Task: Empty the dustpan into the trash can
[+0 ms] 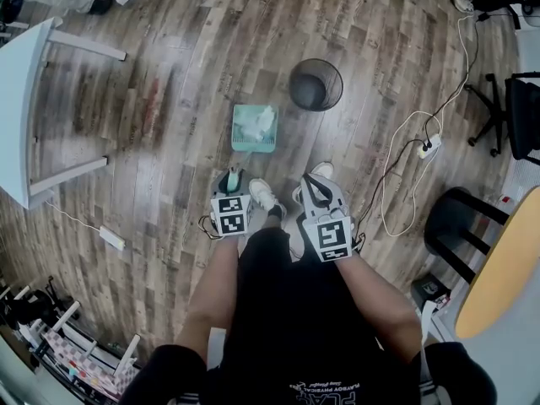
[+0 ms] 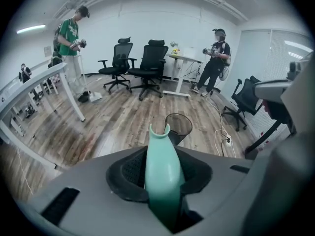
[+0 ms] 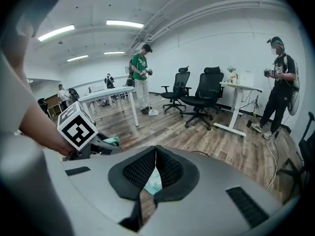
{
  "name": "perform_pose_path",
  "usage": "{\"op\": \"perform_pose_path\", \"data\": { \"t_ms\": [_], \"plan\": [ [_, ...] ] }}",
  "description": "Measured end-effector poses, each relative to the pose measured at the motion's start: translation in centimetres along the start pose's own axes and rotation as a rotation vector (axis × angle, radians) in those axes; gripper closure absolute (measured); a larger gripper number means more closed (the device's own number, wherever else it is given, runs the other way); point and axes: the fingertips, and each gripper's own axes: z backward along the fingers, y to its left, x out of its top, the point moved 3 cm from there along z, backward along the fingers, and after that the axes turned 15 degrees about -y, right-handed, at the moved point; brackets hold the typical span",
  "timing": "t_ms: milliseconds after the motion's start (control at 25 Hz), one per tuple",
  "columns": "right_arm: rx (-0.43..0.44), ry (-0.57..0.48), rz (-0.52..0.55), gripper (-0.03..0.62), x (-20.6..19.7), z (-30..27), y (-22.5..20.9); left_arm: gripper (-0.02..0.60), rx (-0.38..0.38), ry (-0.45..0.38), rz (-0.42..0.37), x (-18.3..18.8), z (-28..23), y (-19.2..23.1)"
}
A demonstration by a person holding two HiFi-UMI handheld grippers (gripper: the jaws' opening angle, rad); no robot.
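Observation:
A mint-green dustpan (image 1: 254, 129) with white crumpled scraps in it rests on the wood floor, just left of and nearer than the black mesh trash can (image 1: 315, 84). Its upright handle (image 2: 162, 166) sits between the pads of my left gripper (image 1: 231, 178), which is shut on it. In the left gripper view the trash can (image 2: 178, 126) stands right behind the handle's forked tip. My right gripper (image 1: 314, 191) hangs beside it to the right, shut and holding nothing. In the right gripper view, a bit of the dustpan (image 3: 153, 182) shows under its closed jaws (image 3: 156, 151).
A white table (image 1: 21, 99) stands at the left. A power strip with white cables (image 1: 429, 148) lies right of the trash can, near black chairs (image 1: 460, 230) and a round wooden tabletop (image 1: 506, 268). My own shoes (image 1: 261, 194) are just behind the dustpan. Other people and office chairs (image 2: 147, 65) stand farther back.

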Motion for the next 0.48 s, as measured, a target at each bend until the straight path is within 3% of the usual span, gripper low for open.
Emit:
{"op": "perform_pose_path", "data": {
  "t_ms": [480],
  "plan": [
    [0.012, 0.005, -0.009, 0.571, 0.01, 0.76, 0.07, 0.476, 0.05, 0.022, -0.063, -0.48, 0.13, 0.07]
  ]
}}
